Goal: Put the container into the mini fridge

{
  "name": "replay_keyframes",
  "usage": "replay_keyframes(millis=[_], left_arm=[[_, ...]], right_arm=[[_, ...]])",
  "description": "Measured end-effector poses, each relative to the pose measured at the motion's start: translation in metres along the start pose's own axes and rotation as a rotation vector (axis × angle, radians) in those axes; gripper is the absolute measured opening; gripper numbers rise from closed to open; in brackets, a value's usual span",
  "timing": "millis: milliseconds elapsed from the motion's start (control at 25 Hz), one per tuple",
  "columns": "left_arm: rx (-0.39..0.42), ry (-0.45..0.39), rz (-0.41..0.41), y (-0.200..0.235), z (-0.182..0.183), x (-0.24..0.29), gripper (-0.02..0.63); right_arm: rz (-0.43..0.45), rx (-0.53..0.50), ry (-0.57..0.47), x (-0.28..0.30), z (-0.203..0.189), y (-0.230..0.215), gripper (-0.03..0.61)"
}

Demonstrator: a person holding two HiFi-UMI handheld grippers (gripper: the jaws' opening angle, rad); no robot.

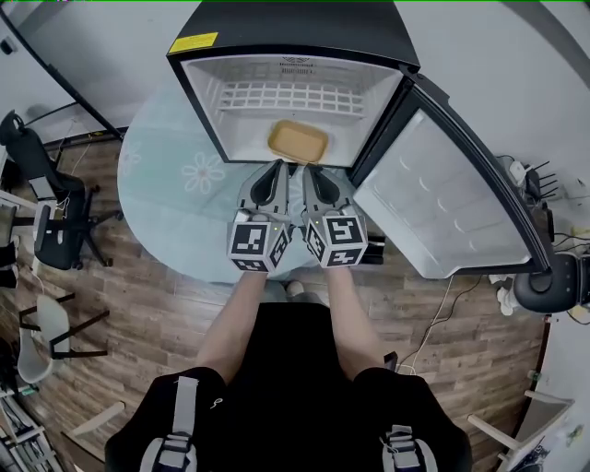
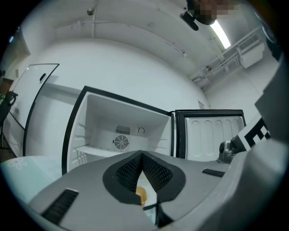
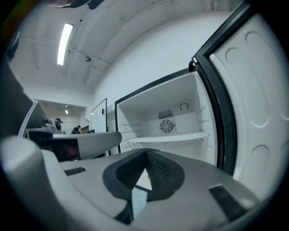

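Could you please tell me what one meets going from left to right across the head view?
Black office chair → left gripper → right gripper → open fridge door.

My grey left gripper [image 1: 277,167] and right gripper [image 1: 311,171] carry black-and-white square-marker cubes; ahead of them, a tan container [image 1: 298,141] in a mini fridge [image 1: 295,23], black outside, white inside; beneath them, a pale green, white-flowered table [image 1: 166,198].

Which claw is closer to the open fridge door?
The right claw: the door stands open on its side, while the left claw sits farther away.
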State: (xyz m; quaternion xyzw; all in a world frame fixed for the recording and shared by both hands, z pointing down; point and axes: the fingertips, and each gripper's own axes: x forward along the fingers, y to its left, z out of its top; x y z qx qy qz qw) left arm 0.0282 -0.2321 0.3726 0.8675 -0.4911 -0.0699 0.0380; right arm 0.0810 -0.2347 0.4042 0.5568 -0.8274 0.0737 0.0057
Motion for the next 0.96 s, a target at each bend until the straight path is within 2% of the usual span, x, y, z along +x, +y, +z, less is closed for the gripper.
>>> replay_keyframes(millis=[120, 240, 520, 960], left_arm=[[0.071, -0.034, 0.005, -0.006, 0.012, 0.001, -0.009], [0.099, -0.033, 0.004, -0.009, 0.014, 0.003, -0.009], [0.102, -0.031, 0.027, 0.002, 0.014, 0.004, -0.009], [0.096, -0.013, 0.043, 0.008, 0.008, 0.007, -0.009]], right_arm=[[-0.005, -0.055, -0.016, -0.003, 0.012, -0.001, -0.003], [-0.009, -0.094, -0.036, -0.002, 0.024, -0.001, -0.003], [0.009, -0.174, -0.030, 0.008, 0.027, 0.010, -0.003], [0.020, -0.181, -0.031, 0.013, 0.027, 0.010, -0.003]])
